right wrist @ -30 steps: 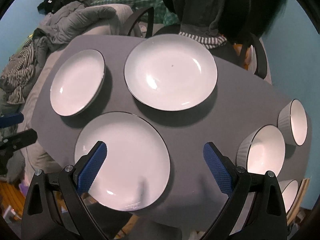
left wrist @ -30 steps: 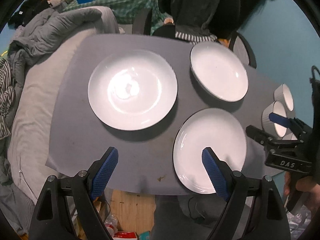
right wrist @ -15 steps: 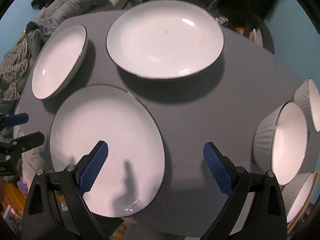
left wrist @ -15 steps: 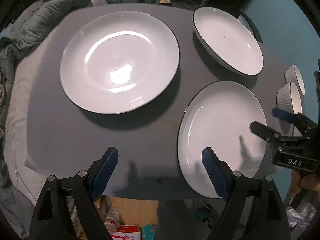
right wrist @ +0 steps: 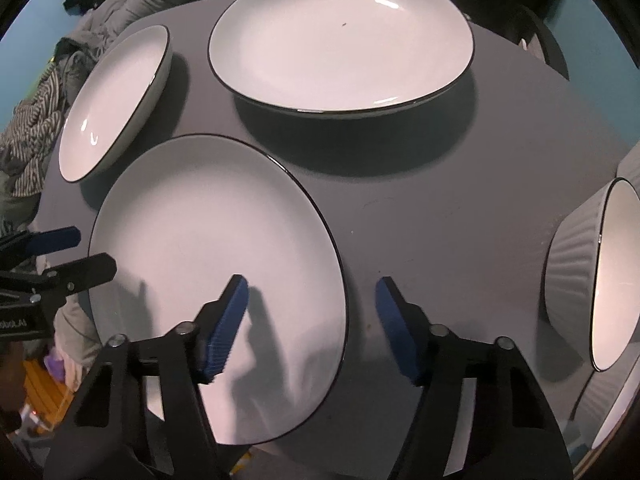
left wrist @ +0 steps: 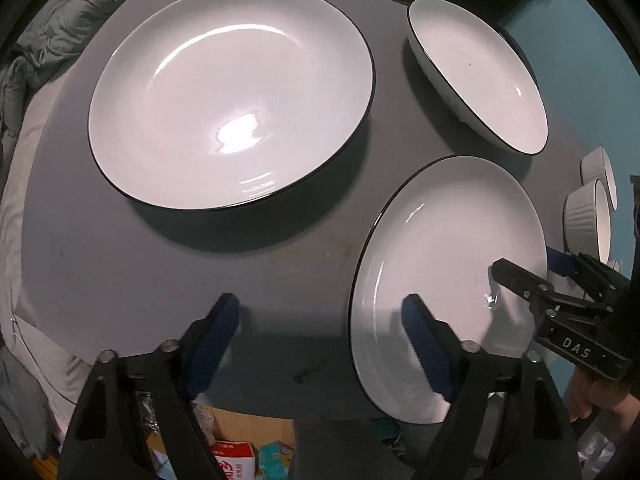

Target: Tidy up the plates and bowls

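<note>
The left tongs (left wrist: 322, 328) and right tongs (right wrist: 310, 312) are both seen closing, each straddling an opposite rim of the nearest plate (right wrist: 208, 264), not yet pinched. Two more plates (left wrist: 228, 96) (left wrist: 480, 72) and ribbed bowls (right wrist: 592, 280) are spread beyond on the grey desk (left wrist: 120, 264).

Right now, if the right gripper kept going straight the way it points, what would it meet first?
Most likely the right edge of the near plate: the right gripper straddles that rim with its jaws closing, one finger over the plate, the other over the grey table. Depth is unclear; neither pad visibly presses yet.
</note>
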Available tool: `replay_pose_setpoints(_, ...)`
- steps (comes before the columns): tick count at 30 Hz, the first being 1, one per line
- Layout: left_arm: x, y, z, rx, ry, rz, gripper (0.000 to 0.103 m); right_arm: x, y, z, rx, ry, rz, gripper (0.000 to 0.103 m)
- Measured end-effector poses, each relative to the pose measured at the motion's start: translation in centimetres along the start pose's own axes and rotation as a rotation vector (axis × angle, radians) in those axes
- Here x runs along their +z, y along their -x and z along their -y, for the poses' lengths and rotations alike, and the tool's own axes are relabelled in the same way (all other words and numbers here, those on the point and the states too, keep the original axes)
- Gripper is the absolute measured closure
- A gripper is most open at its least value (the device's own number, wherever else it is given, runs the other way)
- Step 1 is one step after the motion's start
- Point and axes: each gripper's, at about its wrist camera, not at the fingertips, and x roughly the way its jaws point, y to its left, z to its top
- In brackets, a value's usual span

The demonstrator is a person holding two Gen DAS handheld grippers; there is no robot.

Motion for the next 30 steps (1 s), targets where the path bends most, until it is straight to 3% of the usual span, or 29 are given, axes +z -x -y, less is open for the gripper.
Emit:
replay_pose_setpoints(1,0.0,0.0,-0.1,-0.005,0.003,-0.007,0.029,0.0,0.1,0.0,-0.004,0.008,0.006,0.045)
replay_pose_setpoints(3,0.1,0.0,-0.3,-0.013,0.01,-0.015,0.04,-0.1,0.3,0.1,-0.004,0.019,0.008,0.063)
replay_pose_setpoints(5,0.2,-0.1,-0.5,-0.02,0.025,-0.03,0.055,0.0,0.3,0.3,0.021,0.02,-0.004,0.07)
replay_pose_setpoints(9,0.2,-0.2,-1.0,-0.036,0.045,-0.036,0.061,-0.3,0.4,0.6,0.03,0.033,-0.009,0.07)
replay_pose_setpoints(11,0.2,-0.1,-1.3,-0.064,0.042,-0.045,0.071,-0.6,0.5,0.9,0.039,0.035,-0.011,0.072)
replay_pose_setpoints(17,0.3,0.2,-2.0,-0.103,0.019,-0.079,0.084,0.6,0.1,1.5,0.085,0.032,-0.037,0.077)
replay_pose_setpoints(30,1.5,-0.3,-5.9,-0.119,0.006,-0.106,0.085,0.6,-0.2,2.5,0.183,-0.008,-0.121,0.082)
